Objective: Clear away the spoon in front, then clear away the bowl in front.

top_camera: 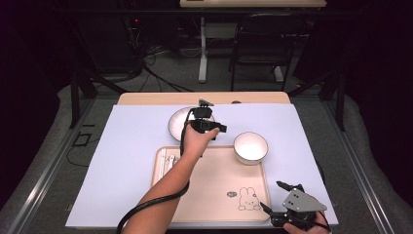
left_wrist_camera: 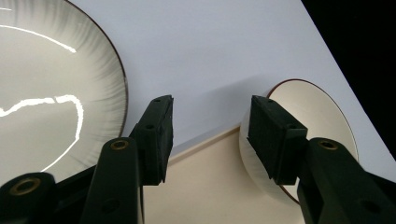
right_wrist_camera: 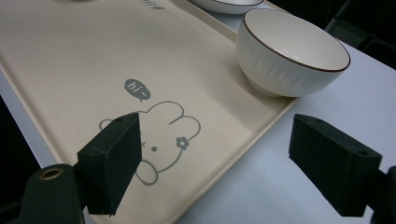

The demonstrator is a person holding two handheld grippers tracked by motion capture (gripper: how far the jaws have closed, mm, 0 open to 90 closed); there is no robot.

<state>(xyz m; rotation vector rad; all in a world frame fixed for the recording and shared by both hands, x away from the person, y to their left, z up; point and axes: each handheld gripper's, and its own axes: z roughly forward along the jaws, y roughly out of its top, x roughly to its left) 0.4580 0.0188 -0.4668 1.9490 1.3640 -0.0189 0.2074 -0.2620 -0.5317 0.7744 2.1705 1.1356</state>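
1. My left gripper (top_camera: 208, 127) hung above the near rim of the shallow white ribbed plate with a dark rim (left_wrist_camera: 56, 84), fingers released, nothing between them; that plate lay on the pale sheet covering the worktop (top_camera: 131, 146).
2. The deep white ribbed bowl (top_camera: 250, 147) sat at the far right corner of the beige rabbit-print tray (top_camera: 214, 185).
3. My right gripper (top_camera: 287, 204) waited, fingers spread, empty.
4. Judged: plate placed; little left.

A lab or recording studio. Dark curtains, floor cables (top_camera: 146, 66) and metal frame legs (top_camera: 78, 87) stand beyond the left gripper (top_camera: 208, 127).
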